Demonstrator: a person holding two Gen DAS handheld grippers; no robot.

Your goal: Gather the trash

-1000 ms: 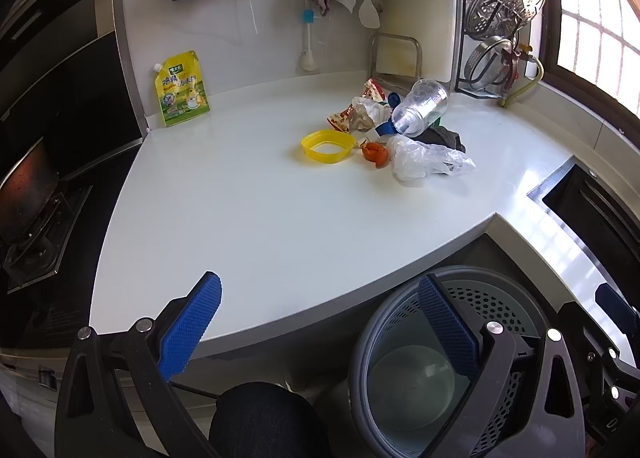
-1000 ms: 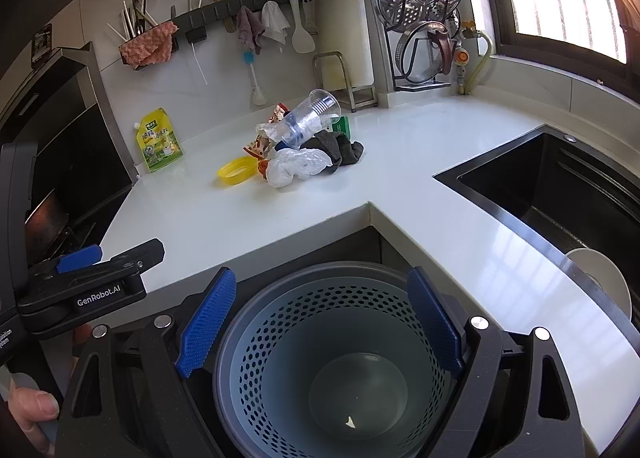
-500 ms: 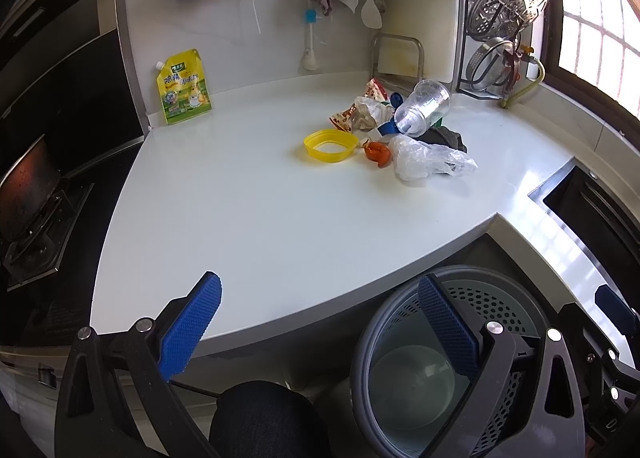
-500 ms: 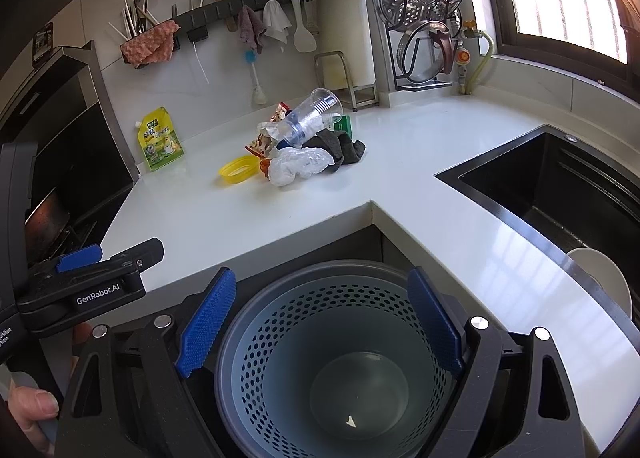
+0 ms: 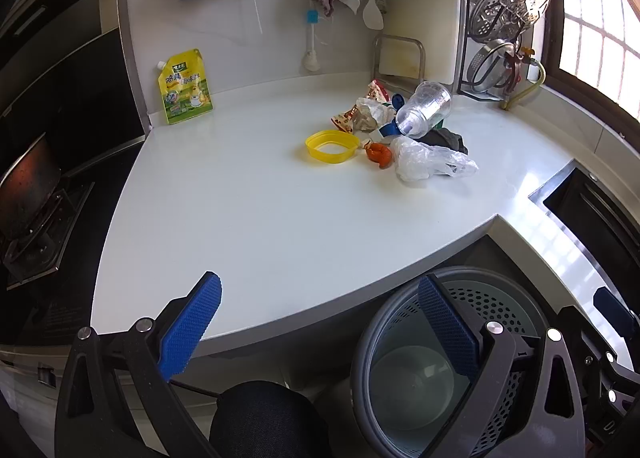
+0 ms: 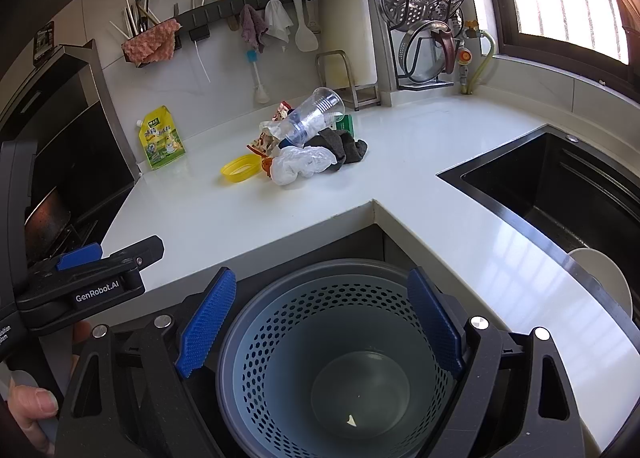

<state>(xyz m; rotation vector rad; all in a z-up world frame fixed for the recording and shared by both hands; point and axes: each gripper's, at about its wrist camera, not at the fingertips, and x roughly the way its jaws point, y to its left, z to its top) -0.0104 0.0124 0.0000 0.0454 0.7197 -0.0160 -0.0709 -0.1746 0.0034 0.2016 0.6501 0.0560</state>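
Observation:
A pile of trash lies far back on the white counter (image 5: 260, 210): a yellow plastic ring (image 5: 332, 146), an orange scrap (image 5: 378, 154), a crumpled clear bag (image 5: 428, 162), a clear plastic cup (image 5: 426, 108) on its side, snack wrappers (image 5: 360, 114) and a dark cloth (image 6: 340, 144). A grey perforated bin (image 6: 332, 362) stands below the counter edge. My left gripper (image 5: 320, 330) is open and empty over the counter's near edge. My right gripper (image 6: 320, 318) is open and empty above the bin.
A yellow pouch (image 5: 184, 88) leans on the back wall. A black stove (image 5: 32, 194) is at the left and a black sink (image 6: 560, 186) at the right. Utensils and cloths hang on a wall rail (image 6: 240, 6). A dish rack (image 6: 428, 18) stands in the corner.
Both views have shifted very slightly; the trash pile, the bin and both open grippers stay as they were.

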